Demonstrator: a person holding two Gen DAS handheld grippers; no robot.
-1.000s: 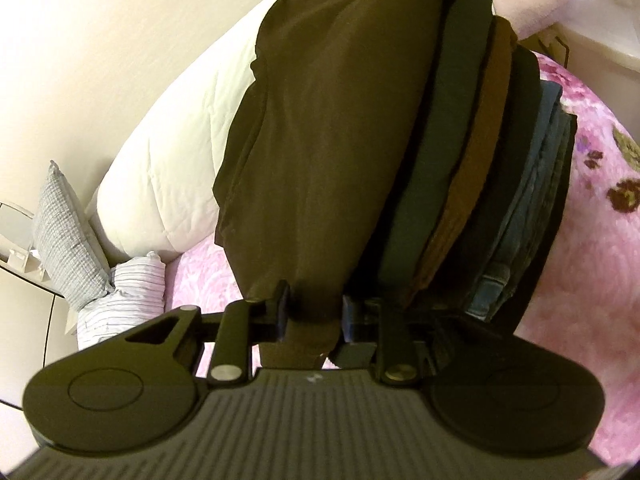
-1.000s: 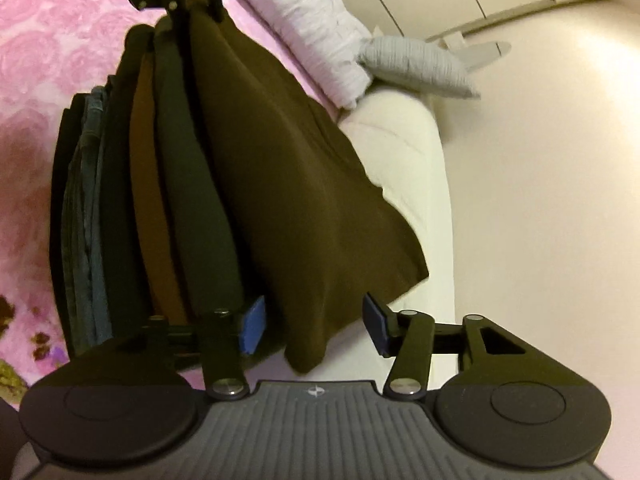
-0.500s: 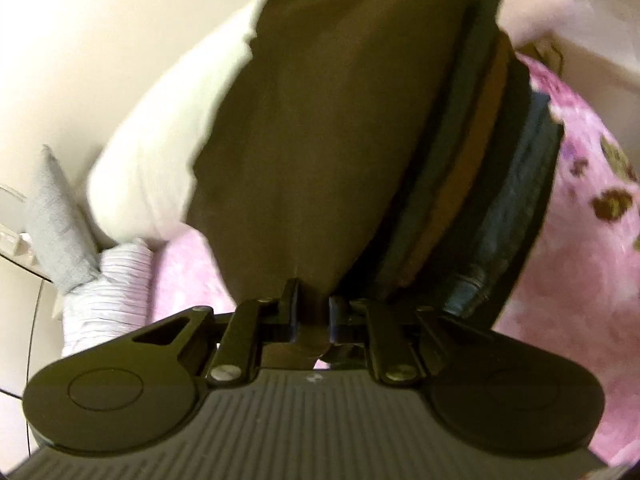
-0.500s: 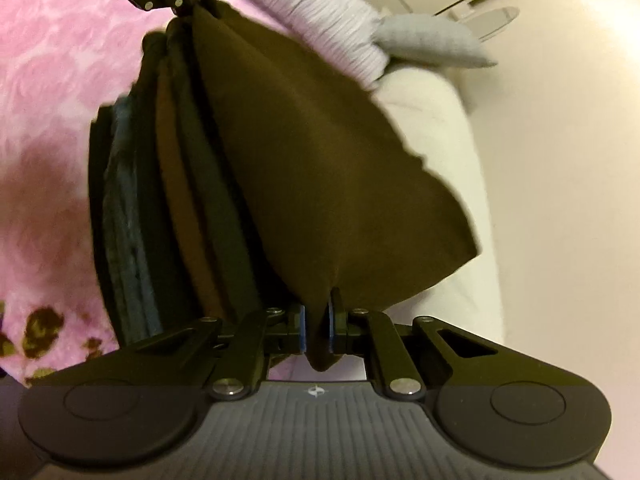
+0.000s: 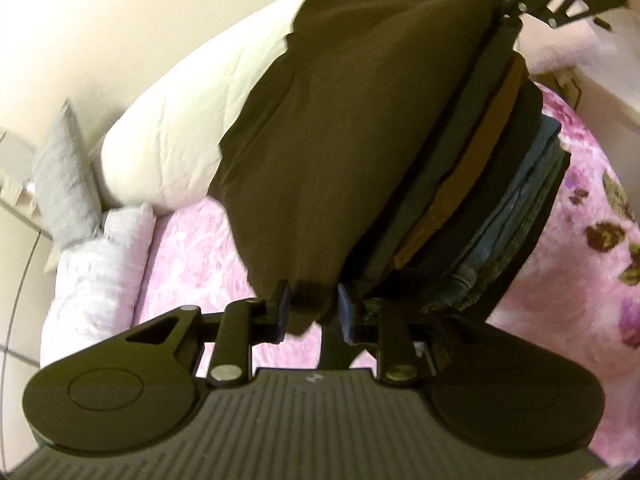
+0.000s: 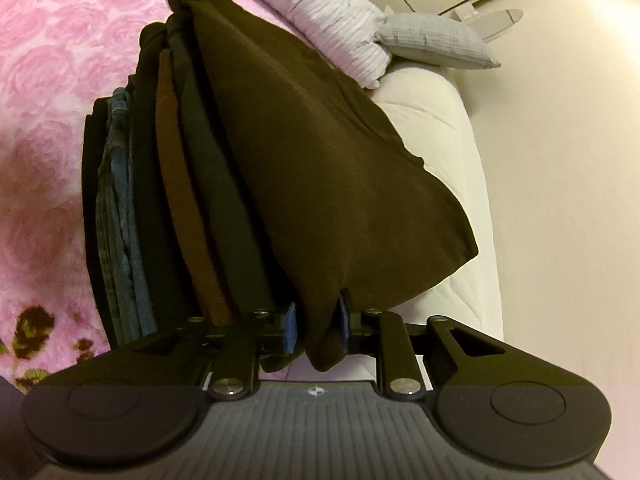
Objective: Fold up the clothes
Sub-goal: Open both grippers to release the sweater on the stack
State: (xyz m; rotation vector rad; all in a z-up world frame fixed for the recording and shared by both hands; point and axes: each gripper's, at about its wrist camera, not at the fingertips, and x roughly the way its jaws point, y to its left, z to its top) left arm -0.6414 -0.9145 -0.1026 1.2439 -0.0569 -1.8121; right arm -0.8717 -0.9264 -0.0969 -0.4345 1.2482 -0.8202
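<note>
A dark brown garment (image 5: pixel 340 152) is stretched between my two grippers above a stack of folded clothes (image 5: pixel 492 216) on a pink floral bedspread (image 5: pixel 580 264). My left gripper (image 5: pixel 314 310) has a corner of the brown garment between its pads, jaws slightly parted around the cloth. My right gripper (image 6: pixel 316 328) holds the opposite corner of the same garment (image 6: pixel 320 168) between its blue pads. The stack (image 6: pixel 160 208) shows green, orange-brown, black and denim layers. Each gripper appears at the far end in the other's view.
A cream quilted duvet (image 5: pixel 180 128) lies behind the garment. A grey pillow (image 5: pixel 64 176) and a white striped pillow (image 5: pixel 100 268) sit at the bed's head. A beige wall (image 6: pixel 560 160) is beside the bed.
Both grippers closed on the garment's corners half a second ago; now both jaws have widened a little around the cloth. The garment hangs more slack over the stack.
</note>
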